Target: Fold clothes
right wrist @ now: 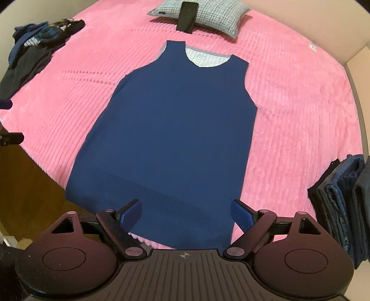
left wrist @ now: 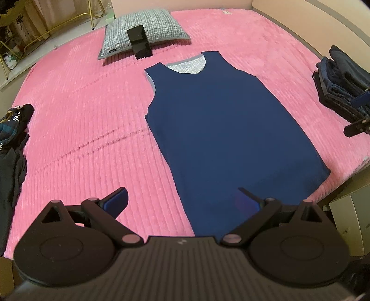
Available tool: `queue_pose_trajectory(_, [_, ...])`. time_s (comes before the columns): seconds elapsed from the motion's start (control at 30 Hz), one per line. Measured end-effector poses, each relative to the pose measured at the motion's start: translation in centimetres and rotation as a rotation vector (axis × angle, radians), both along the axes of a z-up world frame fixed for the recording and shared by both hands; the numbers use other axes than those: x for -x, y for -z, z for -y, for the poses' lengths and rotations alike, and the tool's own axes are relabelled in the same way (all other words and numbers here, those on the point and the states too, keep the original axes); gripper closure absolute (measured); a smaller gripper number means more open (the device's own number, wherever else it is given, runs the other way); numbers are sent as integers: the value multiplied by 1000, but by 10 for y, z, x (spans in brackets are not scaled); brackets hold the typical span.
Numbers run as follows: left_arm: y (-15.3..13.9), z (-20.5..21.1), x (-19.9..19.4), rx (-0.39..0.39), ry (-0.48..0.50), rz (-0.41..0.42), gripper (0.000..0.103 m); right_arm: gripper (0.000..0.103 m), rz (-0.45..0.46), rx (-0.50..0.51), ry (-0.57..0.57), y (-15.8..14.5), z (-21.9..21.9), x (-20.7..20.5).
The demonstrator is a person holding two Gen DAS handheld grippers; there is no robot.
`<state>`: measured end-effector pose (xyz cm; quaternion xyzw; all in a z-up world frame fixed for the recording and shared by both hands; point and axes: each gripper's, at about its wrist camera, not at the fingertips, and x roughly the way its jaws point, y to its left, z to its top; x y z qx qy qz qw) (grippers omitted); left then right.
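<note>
We have the navy tank top [right wrist: 175,129] spread flat on the pink bed [right wrist: 300,104], its hem just ahead of both sets of jaws. Left gripper [left wrist: 185,199] and right gripper [right wrist: 186,211] hover wide open, holding nothing. We judge a fold is due: the hem corners or side edges need pinching.

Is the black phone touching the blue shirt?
Apart. In the right wrist view, a strip of pink blanket shows between the phone and the blue shirt's shoulder strap.
</note>
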<state>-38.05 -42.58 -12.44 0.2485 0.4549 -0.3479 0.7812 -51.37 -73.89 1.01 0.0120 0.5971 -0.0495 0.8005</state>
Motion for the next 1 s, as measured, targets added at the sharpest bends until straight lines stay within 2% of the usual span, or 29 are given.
queue_pose_trajectory(0.23, [0,-8,-9,7,38,10,6,17,27,6,17,0,-2,0])
queue_pose_trajectory(0.47, [-4,11,-56,-5,82,75,7,17,91,63,-31,-6,46,-38])
queue_pose_trajectory(0.7, [1,74,-144,-36,76,123,10,17,125,81,-162,16,126,-131])
queue_pose_trajectory(0.83, [20,120,-194,-79,66,131,13,17,134,75,-227,43,179,-201])
queue_pose_trajectory(1.0, [51,179,-252,-131,137,162,25,17,160,84,-325,74,223,-278])
